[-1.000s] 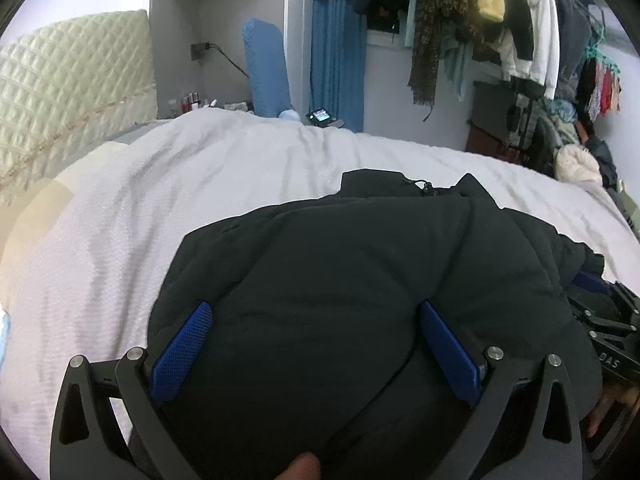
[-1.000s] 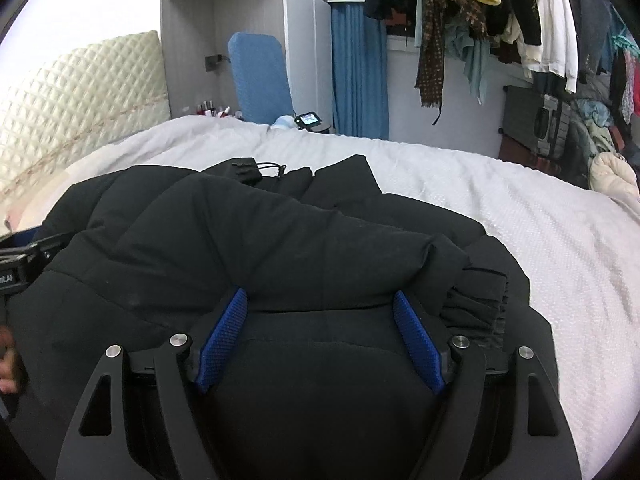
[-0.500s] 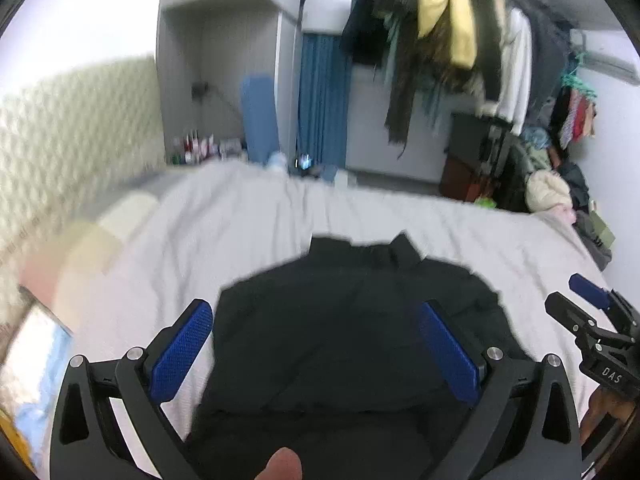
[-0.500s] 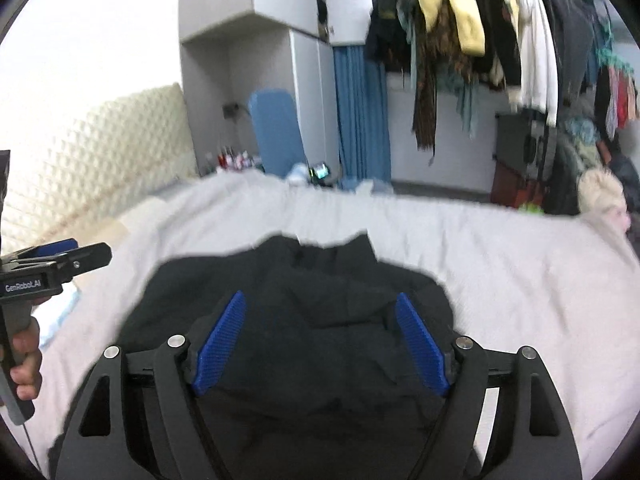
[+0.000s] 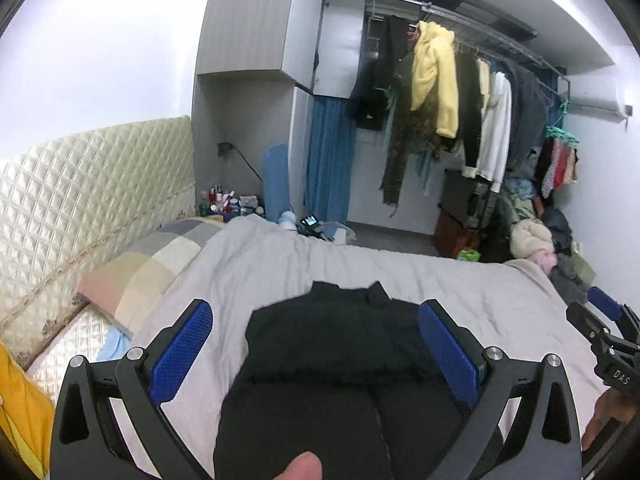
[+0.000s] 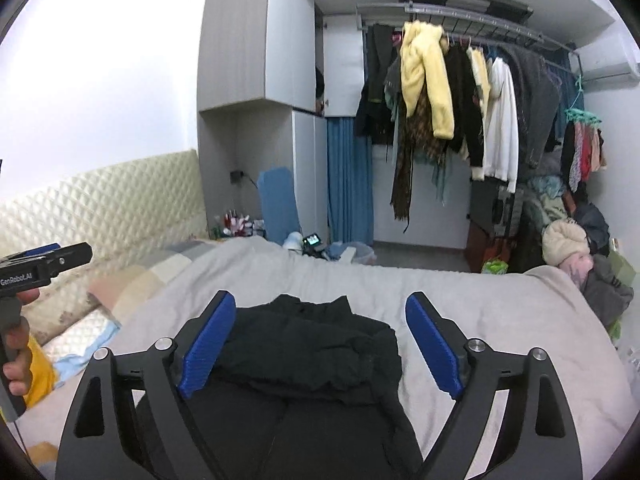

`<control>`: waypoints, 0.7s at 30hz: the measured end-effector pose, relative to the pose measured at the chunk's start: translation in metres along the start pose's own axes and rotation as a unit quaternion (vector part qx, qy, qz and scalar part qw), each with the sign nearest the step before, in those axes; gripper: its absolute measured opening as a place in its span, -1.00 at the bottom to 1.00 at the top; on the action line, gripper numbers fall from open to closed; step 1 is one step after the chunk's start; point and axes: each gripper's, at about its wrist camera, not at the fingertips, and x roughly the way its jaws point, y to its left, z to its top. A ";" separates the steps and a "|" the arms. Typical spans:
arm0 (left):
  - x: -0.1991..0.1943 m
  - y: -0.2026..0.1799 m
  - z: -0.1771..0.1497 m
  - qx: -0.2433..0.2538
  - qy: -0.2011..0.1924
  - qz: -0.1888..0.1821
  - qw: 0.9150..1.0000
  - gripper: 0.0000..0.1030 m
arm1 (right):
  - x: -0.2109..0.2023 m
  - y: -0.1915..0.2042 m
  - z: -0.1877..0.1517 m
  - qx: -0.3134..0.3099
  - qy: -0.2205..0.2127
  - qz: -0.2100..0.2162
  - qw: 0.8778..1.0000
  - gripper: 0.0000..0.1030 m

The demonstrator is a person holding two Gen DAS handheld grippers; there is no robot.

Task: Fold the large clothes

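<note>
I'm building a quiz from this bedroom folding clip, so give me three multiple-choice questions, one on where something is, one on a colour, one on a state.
1. Where does the black jacket lie?
A. on the grey bedspread
B. on the clothes rail
C. on the floor

2. What colour is the fleece hanging at the front of the clothes rail?
A. red
B. pale yellow
C. green

3. How do the jaws of the left gripper stand?
A. shut on the jacket
C. shut on nothing
B. wide apart, empty

Answers: 1 A, the jacket rests folded on the bedspread; 2 B, yellow fleece shows in both views; 3 B, both blue pads stand clear above the jacket.
</note>
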 end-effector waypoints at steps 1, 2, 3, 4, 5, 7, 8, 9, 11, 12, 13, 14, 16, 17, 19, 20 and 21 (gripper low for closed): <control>-0.008 0.000 -0.006 0.000 0.009 -0.007 1.000 1.00 | -0.010 0.000 -0.006 0.001 0.000 0.000 1.000 0.77; -0.015 0.001 -0.014 -0.004 0.018 -0.017 1.000 1.00 | -0.016 0.000 -0.012 0.003 0.002 0.001 1.000 0.81; -0.020 0.002 -0.021 -0.007 0.025 -0.026 0.999 1.00 | -0.020 -0.001 -0.018 0.007 0.008 0.003 1.000 0.82; -0.024 0.003 -0.029 -0.009 0.035 -0.033 0.999 1.00 | -0.025 -0.001 -0.024 0.010 0.014 0.004 1.000 0.82; -0.027 0.004 -0.038 -0.009 0.043 -0.037 0.998 1.00 | -0.028 -0.003 -0.032 0.015 0.023 0.007 1.000 0.82; -0.031 0.007 -0.058 -0.007 0.060 -0.037 0.997 1.00 | -0.034 -0.007 -0.047 0.029 0.042 0.014 0.999 0.82; -0.029 0.008 -0.066 -0.006 0.070 -0.039 0.997 1.00 | -0.035 -0.011 -0.056 0.042 0.051 0.017 0.998 0.82; -0.027 0.011 -0.077 -0.008 0.084 -0.046 0.995 1.00 | -0.034 -0.016 -0.066 0.058 0.061 0.022 0.996 0.82; -0.018 0.017 -0.097 -0.014 0.111 -0.050 0.992 1.00 | -0.029 -0.026 -0.086 0.086 0.087 0.031 0.992 0.82; -0.014 0.021 -0.107 -0.019 0.119 -0.048 0.991 1.00 | -0.025 -0.030 -0.096 0.094 0.099 0.032 0.990 0.82; -0.010 0.025 -0.118 -0.020 0.134 -0.046 0.990 1.00 | -0.023 -0.033 -0.105 0.101 0.110 0.032 0.988 0.82; -0.004 0.028 -0.129 -0.020 0.148 -0.046 0.988 1.00 | -0.017 -0.038 -0.118 0.109 0.127 0.031 0.985 0.82; 0.006 0.034 -0.147 -0.021 0.169 -0.050 0.984 1.00 | -0.009 -0.048 -0.136 0.120 0.150 0.032 0.981 0.82; 0.013 0.037 -0.153 -0.022 0.177 -0.049 0.983 1.00 | -0.005 -0.056 -0.148 0.131 0.164 0.032 0.977 0.82; 0.027 0.045 -0.166 -0.029 0.194 -0.047 0.980 0.99 | 0.006 -0.070 -0.165 0.153 0.187 0.028 0.970 0.82; 0.034 0.050 -0.173 -0.034 0.204 -0.046 0.977 0.99 | 0.008 -0.076 -0.172 0.162 0.194 0.024 0.967 0.82; 0.041 0.054 -0.179 -0.039 0.214 -0.044 0.975 0.99 | 0.013 -0.084 -0.181 0.177 0.204 0.019 0.963 0.82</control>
